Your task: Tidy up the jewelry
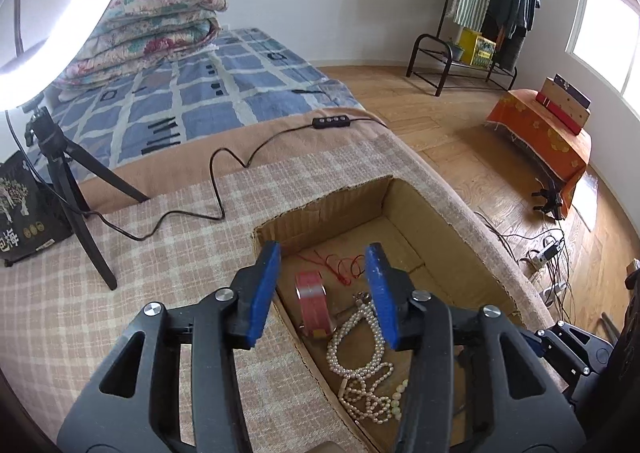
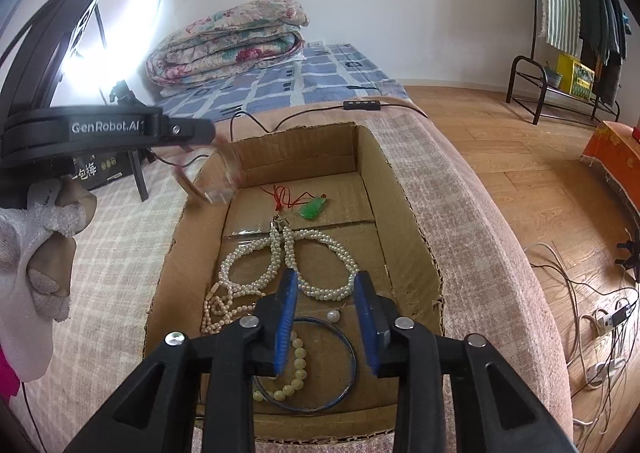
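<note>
Surface: bed under a pink plaid blanket [image 1: 120, 273], wood floor to the right, ring light tripod [image 1: 72, 189] at left. Open cardboard box [image 2: 400, 213] sits near the bed's right edge. Inside: pearl necklace [image 2: 320, 289], green pendant [image 2: 314, 209] on a red cord, blue bangle [image 2: 348, 365], pale bead bracelet [image 2: 298, 361], and a red bangle [image 1: 314, 305] seen from the left wrist. Writing: "GenRobot.AI" on the left gripper's housing. Left gripper [image 1: 322, 293] jaws wide apart, holding nothing, above the box's left wall. Right gripper [image 2: 326, 321] equally spread, empty, above the blue bangle.
</note>
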`<state>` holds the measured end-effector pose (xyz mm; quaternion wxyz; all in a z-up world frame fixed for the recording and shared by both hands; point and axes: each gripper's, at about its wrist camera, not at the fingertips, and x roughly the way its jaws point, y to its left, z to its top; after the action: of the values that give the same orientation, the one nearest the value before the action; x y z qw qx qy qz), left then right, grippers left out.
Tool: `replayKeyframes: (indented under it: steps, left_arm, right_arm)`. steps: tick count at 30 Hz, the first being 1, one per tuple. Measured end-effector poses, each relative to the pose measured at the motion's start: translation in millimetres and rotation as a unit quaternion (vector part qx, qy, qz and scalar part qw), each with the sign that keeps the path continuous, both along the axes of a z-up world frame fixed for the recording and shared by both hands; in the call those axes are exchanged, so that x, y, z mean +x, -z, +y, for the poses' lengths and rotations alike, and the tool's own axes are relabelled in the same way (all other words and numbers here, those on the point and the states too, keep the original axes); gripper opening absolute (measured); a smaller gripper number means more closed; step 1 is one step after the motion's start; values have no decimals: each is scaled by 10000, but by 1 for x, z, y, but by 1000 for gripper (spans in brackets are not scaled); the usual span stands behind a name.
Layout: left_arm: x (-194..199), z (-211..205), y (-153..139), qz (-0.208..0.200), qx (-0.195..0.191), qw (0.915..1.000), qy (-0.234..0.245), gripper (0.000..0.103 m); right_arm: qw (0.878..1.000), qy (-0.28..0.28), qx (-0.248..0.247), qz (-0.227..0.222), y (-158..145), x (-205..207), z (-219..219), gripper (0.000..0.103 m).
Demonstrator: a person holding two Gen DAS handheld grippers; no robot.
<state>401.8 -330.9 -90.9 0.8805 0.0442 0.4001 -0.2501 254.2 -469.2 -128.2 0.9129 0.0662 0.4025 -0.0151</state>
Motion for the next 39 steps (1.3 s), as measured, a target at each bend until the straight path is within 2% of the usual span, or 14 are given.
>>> replayKeyframes:
  steps: [2, 3, 6, 9, 11, 13, 19, 23, 26, 33, 35, 39]
  left_arm:
    - [-2, 0, -4, -42, 22, 10000, 4, 50]
    - [-3, 1, -6, -73, 8, 10000, -2, 51]
    - [-5, 5, -13, -111, -38, 9999, -27, 52]
    - [-9, 8, -20, -137, -61, 9999, -44, 54]
    - [-12, 11, -24, -181, -92, 9998, -60, 61]
    - [-17, 14, -29, -232, -120, 9996, -80, 63]
    - [-31, 26, -47, -318, -168, 9993, -119, 64]
    - [-44, 40, -64, -442, -224, 9986, -201, 72]
    - [-54, 52, -77, -514, -275, 9979, -266, 73]
    - [-81, 81, -106, -756, -358, 9957, -399, 75]
    - [-88, 89, -113, -812, -398, 9950, -431, 80]
    - [-109, 108, -129, -967, -463, 9929, -509, 84]
  right_arm:
    - [10000, 6, -95, -22, -2, -1, 3, 61]
    - [9999, 12, -145, -50, -4, -1, 4, 66]
    - [9998, -16, -206, -81, -9, -3, 7, 70]
    - [9994, -1, -310, -126, -14, -6, 11, 78]
    - [9992, 20, -368, -143, -19, -9, 12, 84]
    - [9987, 68, -467, -175, -24, -11, 13, 90]
    - [9976, 129, -628, -279, -41, -24, 19, 94]
    - [9964, 186, -727, -386, -55, -33, 24, 99]
    - [9949, 223, -841, -503, -69, -40, 31, 102]
    - [9910, 211, -1095, -737, -100, -61, 51, 103]
    - [9897, 204, -1177, -793, -108, -68, 56, 103]
    - [9874, 186, -1283, -912, -122, -84, 66, 103]
